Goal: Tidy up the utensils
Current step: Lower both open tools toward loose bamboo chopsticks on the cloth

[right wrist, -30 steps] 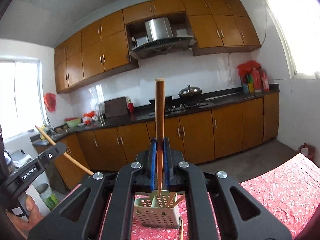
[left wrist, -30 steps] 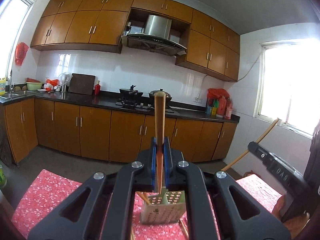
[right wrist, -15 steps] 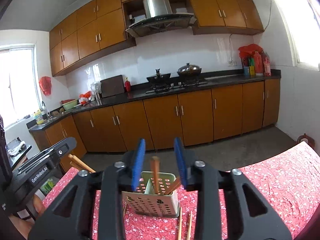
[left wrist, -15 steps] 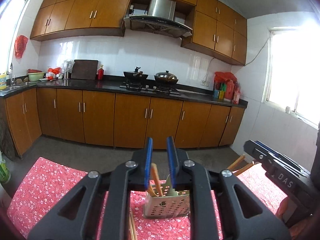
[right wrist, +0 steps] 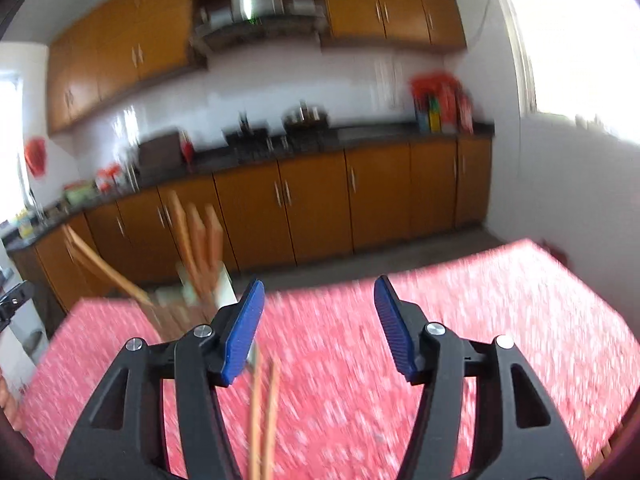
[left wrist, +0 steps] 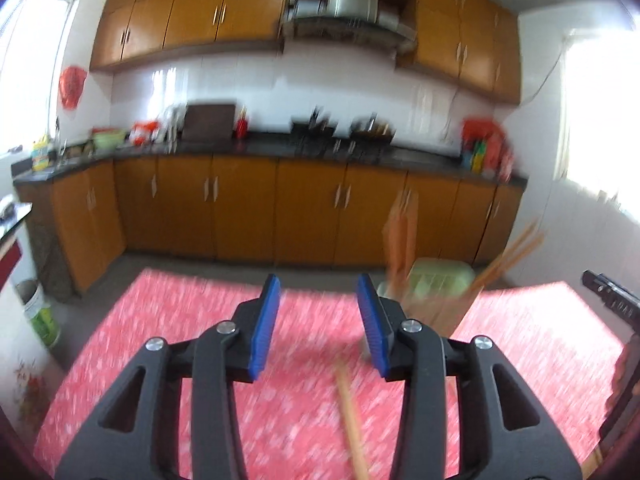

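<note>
Both tools (left wrist: 318, 320) (right wrist: 319, 330) empty, jaws just parted — chopsticks (right wrist: 196, 240) in the holder (left wrist: 436, 286).

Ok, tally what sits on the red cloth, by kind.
Utensil holder: 1
Loose chopsticks lying flat: 2
Total: 3
The upright chopsticks in the holder are too blurred to count.

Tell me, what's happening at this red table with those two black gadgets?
A person is sorting chopsticks into a pale green holder on the red floral tablecloth. Both tools, the left tool and the right tool, have just been opening and hold nothing now. Several chopsticks stand in the holder, while a few loose chopsticks lie on the cloth. The pictures are blurred.
</note>
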{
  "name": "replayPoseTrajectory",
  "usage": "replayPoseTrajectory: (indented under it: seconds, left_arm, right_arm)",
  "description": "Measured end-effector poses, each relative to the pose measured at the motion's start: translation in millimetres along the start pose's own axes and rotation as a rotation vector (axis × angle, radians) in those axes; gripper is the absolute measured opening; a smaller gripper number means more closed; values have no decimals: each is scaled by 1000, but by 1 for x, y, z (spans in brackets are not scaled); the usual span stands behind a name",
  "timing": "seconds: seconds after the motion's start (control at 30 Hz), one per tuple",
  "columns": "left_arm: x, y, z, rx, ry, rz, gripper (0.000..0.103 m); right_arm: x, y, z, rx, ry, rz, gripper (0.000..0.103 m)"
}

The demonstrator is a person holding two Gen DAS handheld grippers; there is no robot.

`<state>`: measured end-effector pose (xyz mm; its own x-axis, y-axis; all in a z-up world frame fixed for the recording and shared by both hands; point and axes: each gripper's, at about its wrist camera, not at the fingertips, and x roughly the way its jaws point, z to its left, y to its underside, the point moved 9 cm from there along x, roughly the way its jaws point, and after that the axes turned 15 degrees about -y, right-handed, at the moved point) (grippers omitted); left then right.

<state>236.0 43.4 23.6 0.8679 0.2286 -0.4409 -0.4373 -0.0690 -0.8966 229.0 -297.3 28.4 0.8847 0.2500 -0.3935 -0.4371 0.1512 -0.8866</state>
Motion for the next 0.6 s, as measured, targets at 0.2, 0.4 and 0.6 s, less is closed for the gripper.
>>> replayPoseTrajectory:
  seconds: [0.2, 0.4, 0.6]
  left_arm:
    - [38, 88, 8, 10, 8, 236, 40]
    - [38, 131, -8, 36, 72, 326, 38]
    - [34, 153, -23, 60, 122, 379, 30]
  right_arm:
    - [54, 105, 5, 94, -99, 317, 22]
    - [75, 158, 33, 92, -166, 443, 17]
    - [87, 178, 36, 64, -140, 504, 8]
